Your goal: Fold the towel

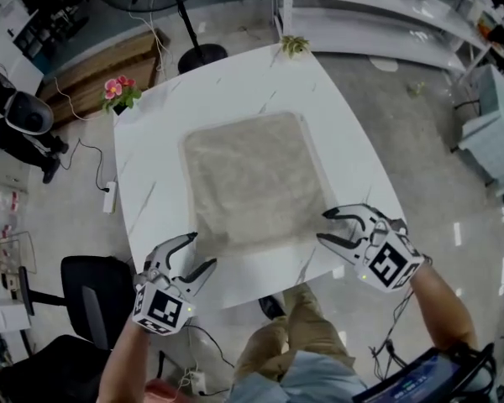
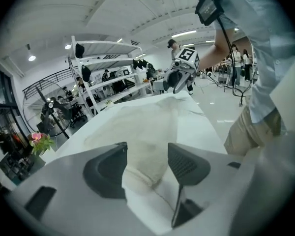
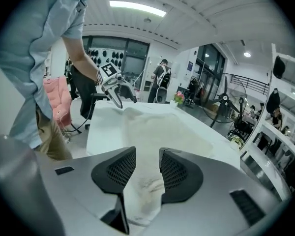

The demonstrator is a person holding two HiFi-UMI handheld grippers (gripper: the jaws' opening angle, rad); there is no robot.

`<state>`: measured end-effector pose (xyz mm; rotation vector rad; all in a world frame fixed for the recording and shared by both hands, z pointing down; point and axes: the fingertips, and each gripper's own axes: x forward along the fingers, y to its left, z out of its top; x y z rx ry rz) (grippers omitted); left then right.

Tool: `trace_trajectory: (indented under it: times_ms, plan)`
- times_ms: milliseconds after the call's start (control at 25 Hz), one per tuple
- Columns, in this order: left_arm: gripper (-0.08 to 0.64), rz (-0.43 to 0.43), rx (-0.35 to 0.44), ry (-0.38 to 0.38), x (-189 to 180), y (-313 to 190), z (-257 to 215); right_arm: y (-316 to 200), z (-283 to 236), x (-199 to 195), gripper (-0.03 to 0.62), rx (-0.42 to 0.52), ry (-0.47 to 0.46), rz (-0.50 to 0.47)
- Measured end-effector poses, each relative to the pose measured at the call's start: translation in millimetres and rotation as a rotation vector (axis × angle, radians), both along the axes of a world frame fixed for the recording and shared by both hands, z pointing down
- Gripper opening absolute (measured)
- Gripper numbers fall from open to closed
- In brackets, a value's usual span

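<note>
Towel [image 1: 248, 179]: a pale beige, roughly square cloth with a short, nubby pile and rounded corners. It lay flat, spread out and unfolded, directly ahead of my fingers and spanning the gap between my two hands. Its surface was matt and faintly mottled, and its near edge showed a thicker, rolled hem.

Table [image 1: 151, 158]: a glossy white slab with thin grey veins like marble, square with softened corners. The cloth covered its middle, and bare margins ran outside both of my hands.

Left gripper [image 1: 203, 250]: a smooth grey shell carrying a cube with square black-and-white markers. Its jaws stood wide apart at the near left corner of the cloth. That corner's rounded hem showed in the gap between the dark, grid-textured pads [image 2: 184, 163], and neither pad pressed on it.

Right gripper [image 1: 322, 226]: the same shell and cube. Its jaws were parted by a narrower gap at the near right corner. The pile showed between the two mesh-patterned black pads [image 3: 119, 171], which did not clamp it.

Beyond my left fingers, pink flowers [image 1: 118, 91] with green leaves stood at the far left corner of the table. Beyond my right fingers, a small green plant [image 1: 294, 46] stood at the far corner.
</note>
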<state>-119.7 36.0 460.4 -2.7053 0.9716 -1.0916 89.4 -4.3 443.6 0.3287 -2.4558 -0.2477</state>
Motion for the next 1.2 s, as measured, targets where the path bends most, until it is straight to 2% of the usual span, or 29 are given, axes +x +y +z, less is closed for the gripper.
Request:
trace_trajectory:
  times_ms: [160, 520, 680, 920, 1040, 1080, 1200]
  plan:
    - [0.261, 0.048, 0.01, -0.015, 6.2, 15.9, 22.7, 16.8, 15.1, 7.5, 0.164, 0.043, 0.046, -0.057]
    - [0.238, 0.089, -0.065, -0.113, 4.8, 21.5, 49.6, 15.8, 43.0, 21.9, 0.197, 0.175, 0.207, -0.154]
    - [0.215, 0.09, -0.102, -0.102, 1.4, 20.8, 53.7, 11.2, 54.6, 19.6, 0.199, 0.229, 0.274, -0.21]
    - [0.181, 0.092, -0.131, -0.053, 2.6, 21.1, 57.5, 9.7, 64.6, 16.1, 0.085, 0.272, 0.274, -0.233]
    - [0.112, 0.068, -0.121, -0.056, -2.4, 23.5, 58.0, 12.8, 62.6, 18.1, 0.061, 0.254, 0.262, -0.21]
    - [0.049, 0.063, -0.117, -0.059, -3.8, 22.3, 58.5, 12.6, 62.6, 19.2, 0.058, 0.246, 0.258, -0.205]
    - [0.041, 0.063, -0.123, -0.043, -2.7, 18.8, 57.2, 10.9, 60.8, 21.9, 0.054, 0.224, 0.242, -0.193]
